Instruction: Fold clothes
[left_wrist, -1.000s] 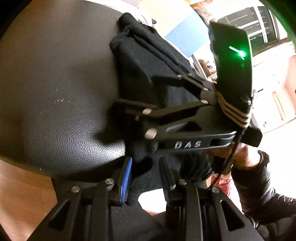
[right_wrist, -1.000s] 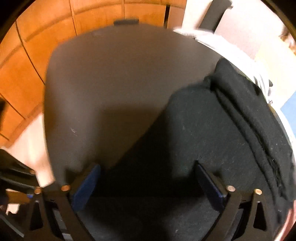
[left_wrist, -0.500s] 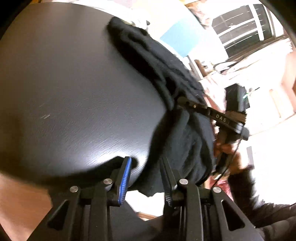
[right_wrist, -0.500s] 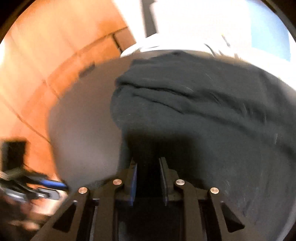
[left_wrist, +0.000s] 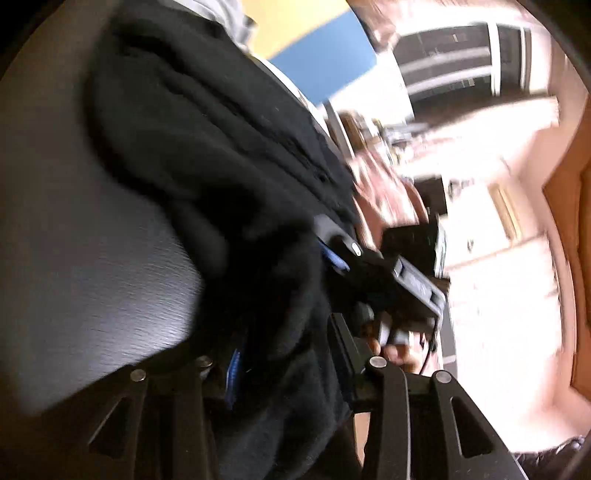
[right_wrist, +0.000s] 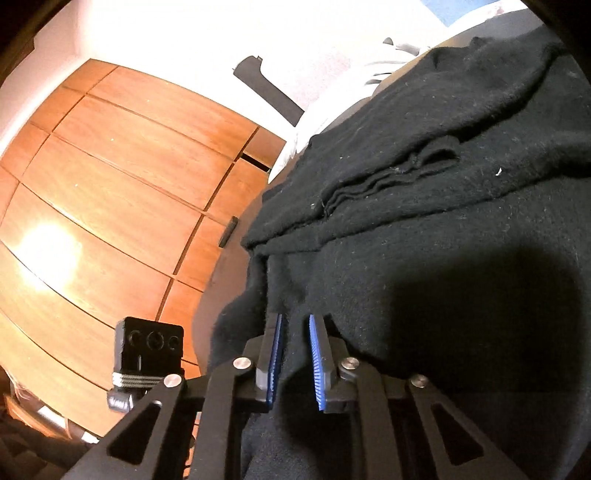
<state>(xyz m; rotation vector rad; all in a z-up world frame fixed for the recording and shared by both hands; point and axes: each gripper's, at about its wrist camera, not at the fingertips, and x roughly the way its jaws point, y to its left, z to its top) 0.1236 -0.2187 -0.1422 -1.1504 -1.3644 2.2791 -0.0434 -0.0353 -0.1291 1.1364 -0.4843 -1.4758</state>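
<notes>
A black knit garment (left_wrist: 207, 155) lies bunched on a dark round leather tabletop (left_wrist: 74, 258). In the left wrist view my left gripper (left_wrist: 284, 354) is shut on a thick fold of the garment's near edge. The right gripper's fingers (left_wrist: 343, 254) show to the right, also in the cloth. In the right wrist view the garment (right_wrist: 424, 177) lies in layered folds, and my right gripper (right_wrist: 295, 332) is shut on its near edge, the blue pads (right_wrist: 316, 350) pinching cloth. The left gripper's camera block (right_wrist: 149, 350) shows at lower left.
Wooden cabinet doors (right_wrist: 110, 192) stand beyond the table's left side. A white cloth (right_wrist: 388, 62) lies at the table's far edge. A bright window (left_wrist: 461, 62) and a blue panel (left_wrist: 325, 66) are behind. The person's hand (left_wrist: 391, 350) holds the right gripper.
Both grippers have lifted and pulled the garment's edge toward me. The right gripper closed from wide open onto the cloth, and its view swung left toward the cabinets.
</notes>
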